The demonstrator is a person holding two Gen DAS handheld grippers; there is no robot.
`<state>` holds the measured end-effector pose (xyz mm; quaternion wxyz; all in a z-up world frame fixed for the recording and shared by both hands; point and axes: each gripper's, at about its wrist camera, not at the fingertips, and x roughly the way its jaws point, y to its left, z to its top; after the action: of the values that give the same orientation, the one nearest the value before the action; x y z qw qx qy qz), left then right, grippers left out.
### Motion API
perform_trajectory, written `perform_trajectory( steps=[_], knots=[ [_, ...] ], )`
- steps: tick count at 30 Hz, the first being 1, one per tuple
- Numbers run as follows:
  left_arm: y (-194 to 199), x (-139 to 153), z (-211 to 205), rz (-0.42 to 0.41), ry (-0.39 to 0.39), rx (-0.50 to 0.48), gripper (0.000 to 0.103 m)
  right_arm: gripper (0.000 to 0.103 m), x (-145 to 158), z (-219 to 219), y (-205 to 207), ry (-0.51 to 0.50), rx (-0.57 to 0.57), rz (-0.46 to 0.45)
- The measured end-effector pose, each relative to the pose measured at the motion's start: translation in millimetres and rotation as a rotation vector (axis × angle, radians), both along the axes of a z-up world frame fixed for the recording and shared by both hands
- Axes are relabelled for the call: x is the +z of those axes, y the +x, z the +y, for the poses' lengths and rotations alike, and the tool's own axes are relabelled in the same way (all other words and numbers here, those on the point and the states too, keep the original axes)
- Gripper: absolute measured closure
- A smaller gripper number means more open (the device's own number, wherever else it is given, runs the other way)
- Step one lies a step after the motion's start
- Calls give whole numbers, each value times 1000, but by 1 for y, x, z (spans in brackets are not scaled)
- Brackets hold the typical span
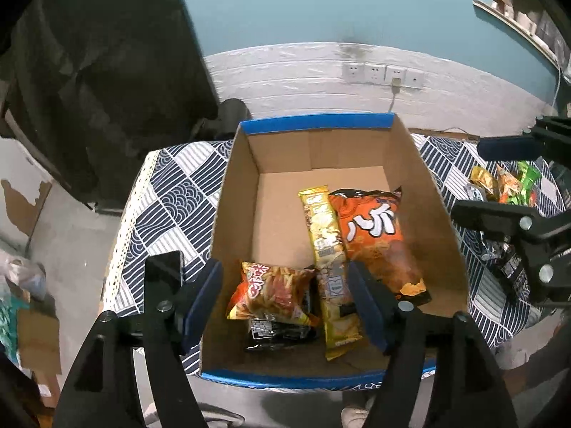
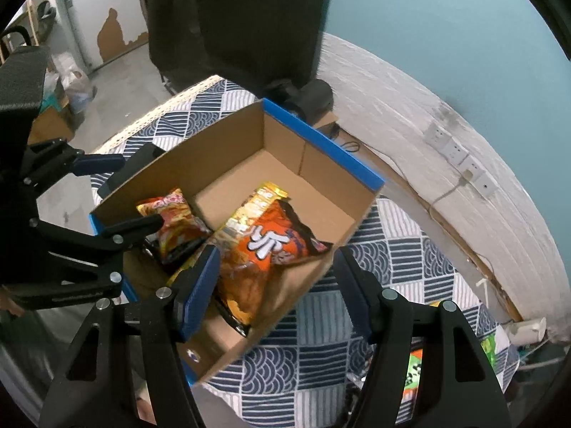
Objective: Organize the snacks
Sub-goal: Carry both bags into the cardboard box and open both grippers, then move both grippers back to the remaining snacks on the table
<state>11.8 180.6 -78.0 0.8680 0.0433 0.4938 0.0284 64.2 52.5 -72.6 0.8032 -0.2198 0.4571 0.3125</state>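
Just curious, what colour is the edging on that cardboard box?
Bright blue, along the rim of the brown cardboard box; clearest in the left wrist view.

Your left gripper point(image 1: 285, 303) points steeply downward with its blue-padded jaws spread wide, and nothing is pinched between the pads. Your right gripper point(image 2: 278, 292) tilts down at much the same angle, its jaws also parted and gripping nothing. The two tools sit near each other, each showing at the edge of the other's view.

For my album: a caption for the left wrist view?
Open left gripper above a cardboard box holding snack packets.
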Motion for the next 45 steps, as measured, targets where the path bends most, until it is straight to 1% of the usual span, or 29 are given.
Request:
perform_trajectory(
  steps=[3, 8, 11, 19, 29, 36, 45],
  knots=[
    [0, 0, -8, 5, 12, -20, 30, 37, 2, -11, 0, -4, -17, -6],
    [-1, 4, -23, 0, 14, -54, 30, 33, 5, -33, -1, -5, -49, -10],
    [-1, 7, -33, -4, 17, -73, 27, 33, 7, -47, -1, -6, -66, -15],
    [5, 11, -60, 3, 0, -113, 26, 33, 10, -85, 0, 1, -119, -15],
    [9, 16, -107, 1, 27, -199, 26, 33, 15, -142, 0, 12, -198, -31],
    [13, 14, -146, 17, 45, -269, 26, 33, 9, -192, 3, 11, -271, -19],
    [23, 12, -193, 17, 55, -356, 26, 33, 0, -248, 10, 18, -357, -2]
  ],
)
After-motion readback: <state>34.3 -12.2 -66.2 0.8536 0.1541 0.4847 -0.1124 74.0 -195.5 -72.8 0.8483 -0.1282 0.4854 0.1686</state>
